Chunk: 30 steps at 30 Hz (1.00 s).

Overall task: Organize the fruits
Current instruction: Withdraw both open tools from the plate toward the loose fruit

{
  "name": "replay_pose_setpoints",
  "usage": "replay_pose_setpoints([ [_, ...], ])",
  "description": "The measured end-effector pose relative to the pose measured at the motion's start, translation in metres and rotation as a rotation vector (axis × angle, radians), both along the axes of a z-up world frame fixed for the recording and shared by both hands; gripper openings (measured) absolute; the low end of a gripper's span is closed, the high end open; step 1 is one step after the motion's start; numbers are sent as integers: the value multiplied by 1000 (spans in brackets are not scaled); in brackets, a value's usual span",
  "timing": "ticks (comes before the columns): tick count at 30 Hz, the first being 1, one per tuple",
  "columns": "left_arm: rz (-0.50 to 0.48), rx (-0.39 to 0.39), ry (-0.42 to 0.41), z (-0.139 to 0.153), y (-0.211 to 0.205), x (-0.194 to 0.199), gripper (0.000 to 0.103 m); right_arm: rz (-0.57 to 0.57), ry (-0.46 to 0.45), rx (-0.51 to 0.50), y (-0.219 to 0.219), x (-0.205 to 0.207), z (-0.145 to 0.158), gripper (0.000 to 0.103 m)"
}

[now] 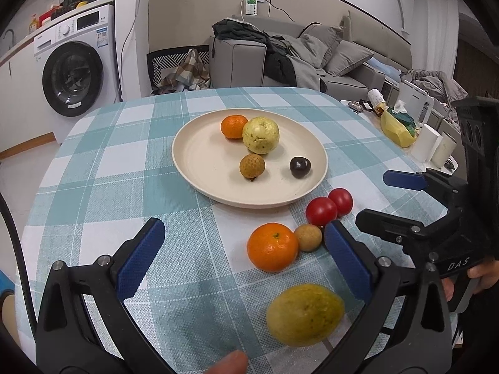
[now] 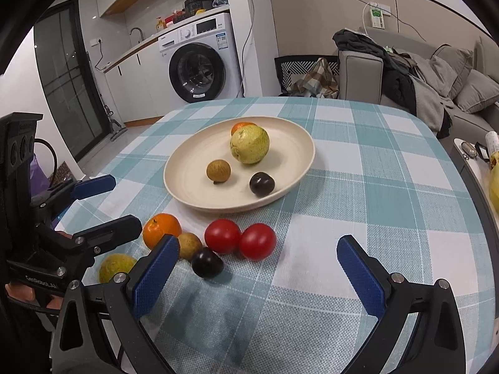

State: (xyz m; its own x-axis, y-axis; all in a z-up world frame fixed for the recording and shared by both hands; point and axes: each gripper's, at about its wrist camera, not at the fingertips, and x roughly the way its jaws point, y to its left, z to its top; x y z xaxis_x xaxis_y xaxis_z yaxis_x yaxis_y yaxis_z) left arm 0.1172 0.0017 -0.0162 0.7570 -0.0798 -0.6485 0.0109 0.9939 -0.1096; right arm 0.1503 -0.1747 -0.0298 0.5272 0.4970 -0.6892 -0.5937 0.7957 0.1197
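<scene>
A cream plate (image 1: 193, 168) on the checked tablecloth holds a mandarin (image 1: 233, 127), a pale guava (image 1: 260, 135), a longan (image 1: 252, 165) and a dark plum (image 1: 300, 167). In front of it on the cloth lie a mandarin (image 1: 272, 247), a longan (image 1: 308, 237), two red tomatoes (image 1: 321, 211), a yellow-green fruit (image 1: 305, 314) and a second dark plum (image 2: 206, 262). My left gripper (image 1: 244, 222) hangs open above the loose mandarin, holding nothing. To its right, my right gripper (image 2: 256, 239) is open near the tomatoes and also holds nothing.
A side surface on the right carries a yellow tissue box (image 1: 397, 127) and white cups (image 1: 425, 143). Past the table's far edge stand a washing machine (image 1: 75, 71) and a grey sofa (image 1: 312, 59). The person's thumb (image 1: 230, 363) shows at the bottom.
</scene>
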Motion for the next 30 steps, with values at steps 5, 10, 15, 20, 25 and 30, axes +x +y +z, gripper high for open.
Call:
replay_pose_setpoints([
  [5,-6,0,15,-4,-1,4,102,3,18,-28,2,-1,-3,103],
  [10,-1,-8,35,-9,2,9,102,11,32,-80,7,-2,-8,103],
  [15,10,-21,34,-9,10,10,102,45,63,-107,11,-4,-17,103],
  [20,36,-51,24,-7,20,9,102,62,80,-115,15,-6,-20,87],
  [25,42,-59,22,-6,21,9,102,103,107,-98,20,-7,-23,74],
  [30,39,-62,24,-6,21,9,102,140,106,-96,28,-13,-24,63],
])
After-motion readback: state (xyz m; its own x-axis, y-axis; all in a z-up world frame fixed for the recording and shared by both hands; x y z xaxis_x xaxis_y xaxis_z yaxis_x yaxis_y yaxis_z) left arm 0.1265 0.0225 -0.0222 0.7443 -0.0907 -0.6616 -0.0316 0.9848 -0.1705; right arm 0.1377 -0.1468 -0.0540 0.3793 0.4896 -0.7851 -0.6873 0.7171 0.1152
